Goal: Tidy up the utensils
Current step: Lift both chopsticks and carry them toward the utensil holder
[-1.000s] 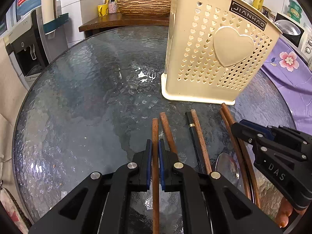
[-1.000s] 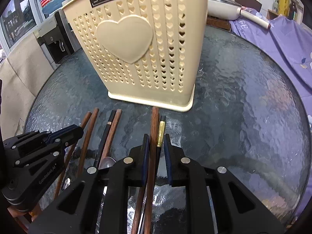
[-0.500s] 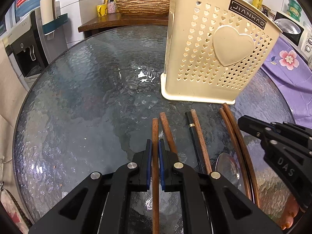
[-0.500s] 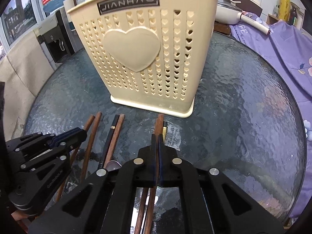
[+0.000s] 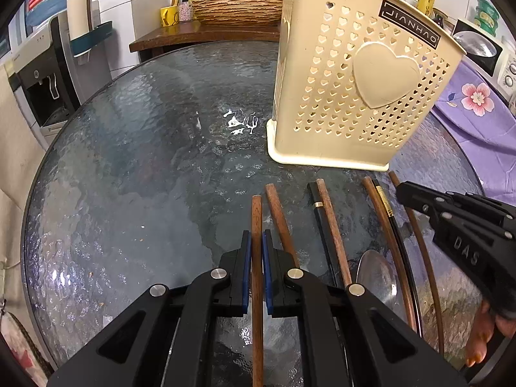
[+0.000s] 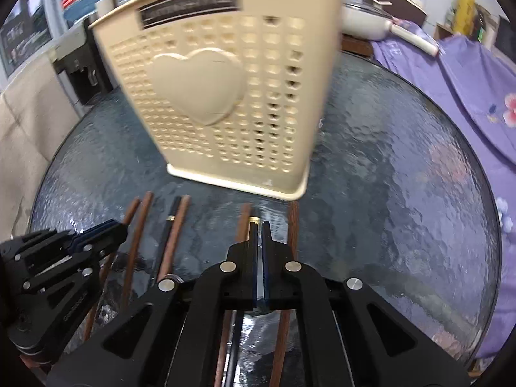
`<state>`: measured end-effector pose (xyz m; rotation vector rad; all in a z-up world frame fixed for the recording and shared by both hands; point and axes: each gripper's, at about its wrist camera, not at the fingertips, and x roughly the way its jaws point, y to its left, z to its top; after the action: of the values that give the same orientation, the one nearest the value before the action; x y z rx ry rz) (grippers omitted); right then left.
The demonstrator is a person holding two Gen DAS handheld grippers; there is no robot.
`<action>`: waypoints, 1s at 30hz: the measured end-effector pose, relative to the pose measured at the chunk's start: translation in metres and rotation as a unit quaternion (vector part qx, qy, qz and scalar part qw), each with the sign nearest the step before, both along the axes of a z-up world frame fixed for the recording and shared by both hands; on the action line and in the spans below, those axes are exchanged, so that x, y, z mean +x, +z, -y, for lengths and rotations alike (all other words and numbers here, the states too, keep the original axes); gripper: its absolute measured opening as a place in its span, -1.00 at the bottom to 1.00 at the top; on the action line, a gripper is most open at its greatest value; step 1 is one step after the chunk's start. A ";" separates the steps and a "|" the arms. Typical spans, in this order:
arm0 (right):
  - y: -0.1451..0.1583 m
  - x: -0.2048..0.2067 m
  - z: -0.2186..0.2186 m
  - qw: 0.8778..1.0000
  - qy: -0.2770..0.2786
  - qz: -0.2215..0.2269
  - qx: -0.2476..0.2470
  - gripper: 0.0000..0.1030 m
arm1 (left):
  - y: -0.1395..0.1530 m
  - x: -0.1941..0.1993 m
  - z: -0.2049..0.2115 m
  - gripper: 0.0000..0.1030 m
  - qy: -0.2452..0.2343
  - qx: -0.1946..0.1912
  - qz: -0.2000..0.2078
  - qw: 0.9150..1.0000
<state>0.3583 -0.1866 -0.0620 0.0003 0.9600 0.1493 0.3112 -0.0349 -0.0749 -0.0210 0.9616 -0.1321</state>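
A cream utensil basket [image 5: 361, 87] with heart holes stands on the round glass table [image 5: 135, 161]; it also shows in the right wrist view [image 6: 225, 103]. Several wooden and black chopsticks and a metal spoon [image 5: 375, 274] lie in front of it. My left gripper [image 5: 254, 238] is shut on a brown wooden chopstick [image 5: 256, 222] that points toward the basket. My right gripper [image 6: 258, 229] has its jaws almost together, raised above the table. Chopsticks [image 6: 292, 225] lie below on either side of it; nothing shows between the pads. It appears at the right in the left wrist view [image 5: 458, 225].
A purple flowered cloth [image 6: 467, 80] covers the right side beyond the table. A water dispenser [image 5: 42, 74] stands at the left. A wooden counter with a woven basin [image 5: 235, 8] and bottles sits behind the table. A white pan [image 6: 371, 22] lies at the back right.
My right gripper closed its jaws, then lifted and drew back; the chopsticks it straddled now lie on the table below it. My left gripper stayed shut on its chopstick.
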 end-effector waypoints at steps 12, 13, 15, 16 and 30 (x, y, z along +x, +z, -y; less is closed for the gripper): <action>0.000 -0.001 0.029 0.999 -0.033 0.010 -0.013 -0.18 | 0.000 0.001 0.003 -0.87 -0.004 0.004 -0.003 1.000; -0.002 0.000 0.027 1.000 -0.030 0.001 -0.008 -0.18 | 0.000 0.001 0.004 -0.87 -0.005 0.006 -0.003 1.000; -0.005 0.001 0.023 1.000 -0.025 -0.004 -0.009 -0.19 | 0.001 0.002 0.003 -0.86 -0.006 0.006 -0.005 1.000; -0.006 0.001 0.019 1.000 -0.022 -0.004 -0.016 -0.21 | 0.001 0.002 0.003 -0.87 -0.006 0.005 -0.005 1.000; -0.018 -0.003 0.003 0.999 -0.017 -0.003 -0.036 -0.51 | 0.000 0.001 0.009 -0.86 -0.004 0.024 0.005 1.000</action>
<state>0.3549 -0.1895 -0.0805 -0.0495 0.9695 0.0844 0.3121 -0.0436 -0.0747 0.0271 0.9556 -0.1163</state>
